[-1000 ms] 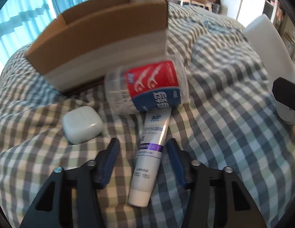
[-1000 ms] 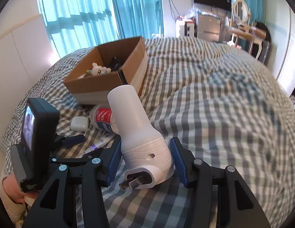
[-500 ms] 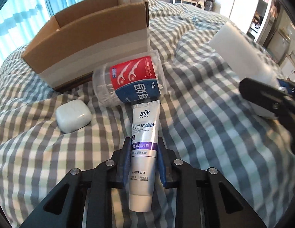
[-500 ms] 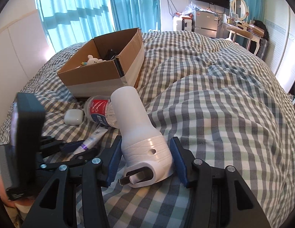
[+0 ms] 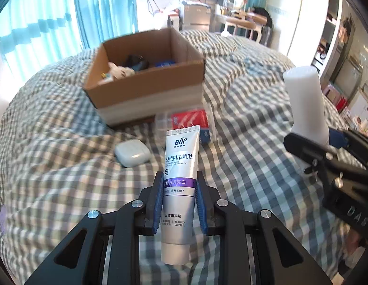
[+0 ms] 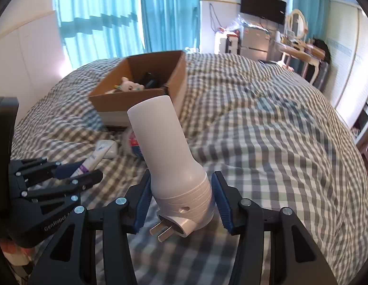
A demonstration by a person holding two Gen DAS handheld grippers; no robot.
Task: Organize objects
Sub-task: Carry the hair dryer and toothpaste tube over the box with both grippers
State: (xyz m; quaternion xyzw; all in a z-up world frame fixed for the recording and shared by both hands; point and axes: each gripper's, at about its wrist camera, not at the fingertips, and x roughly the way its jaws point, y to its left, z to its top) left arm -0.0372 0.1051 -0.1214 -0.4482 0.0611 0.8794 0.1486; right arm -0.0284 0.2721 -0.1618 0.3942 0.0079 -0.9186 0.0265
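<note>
**Both grippers loaded, box ahead on bed**

Left gripper (image 5: 179, 190) clamped on toothpaste tube (image 5: 180, 178), cap end toward the camera, held above the checked bedspread (image 5: 250, 166). Right gripper (image 6: 180, 197) clamped on white plug-in device (image 6: 169, 161), prongs pointing down-left. Between the grippers and the open cardboard box (image 5: 146, 87) lie a white earbud case (image 5: 132, 153) and a clear floss-pick jar (image 5: 188, 123) with red label, the jar close to the box wall. Box already holds a plush toy (image 6: 129, 86) and dark items. Bedspread right of the box is bare, rumpled. Tube reads "BOP"; left gripper body in right view reads "GenRobot".
</note>
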